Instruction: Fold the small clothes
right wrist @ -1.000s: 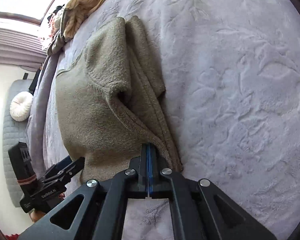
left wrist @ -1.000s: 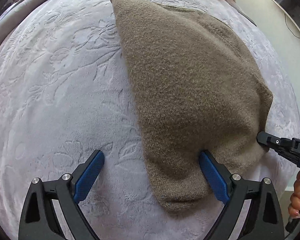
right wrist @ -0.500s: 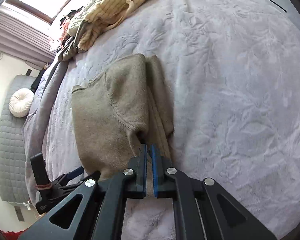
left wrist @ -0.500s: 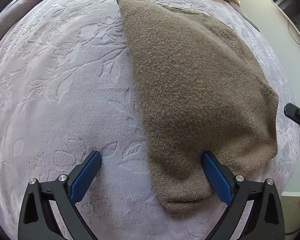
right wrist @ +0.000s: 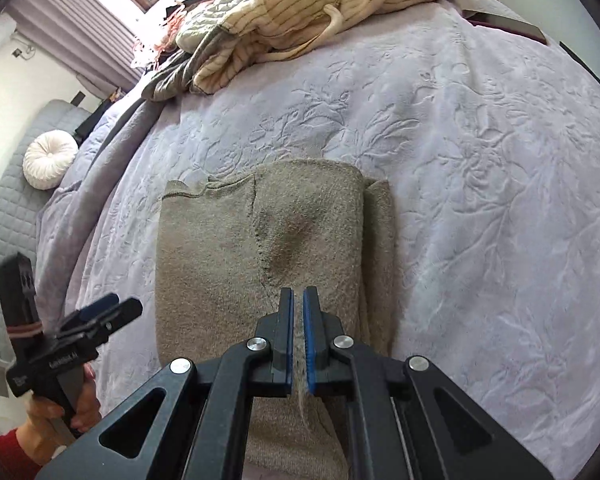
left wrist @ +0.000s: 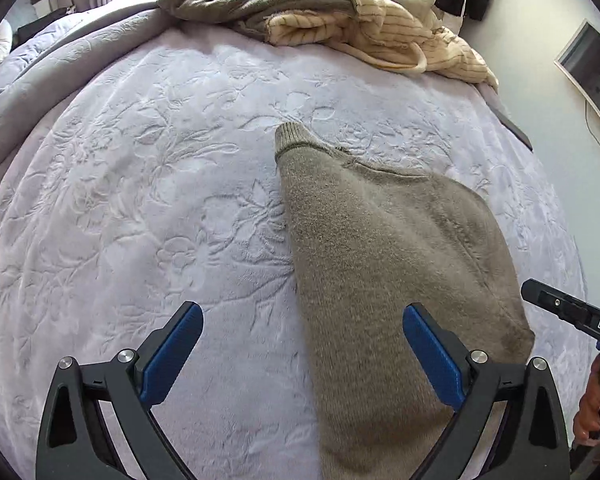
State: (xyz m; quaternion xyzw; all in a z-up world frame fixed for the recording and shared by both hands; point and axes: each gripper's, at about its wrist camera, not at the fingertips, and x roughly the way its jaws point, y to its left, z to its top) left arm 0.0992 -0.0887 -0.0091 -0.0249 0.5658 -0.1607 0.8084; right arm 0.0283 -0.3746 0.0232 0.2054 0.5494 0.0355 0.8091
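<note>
While both tools have pulled up and back, the brown sweater (right wrist: pixel 228 264) stays flat on the bed (right wrist: pixel 480 184), sleeve folded over the body, now well ahead of the tips. Right tool (right wrist: pixel 298 300) is pressed together, nothing pinched. Left tool (left wrist: pixel 300 340) is spread wide, hovering over the hem. Sleeve fold looks done; next fold needs a fresh grasp.
</note>
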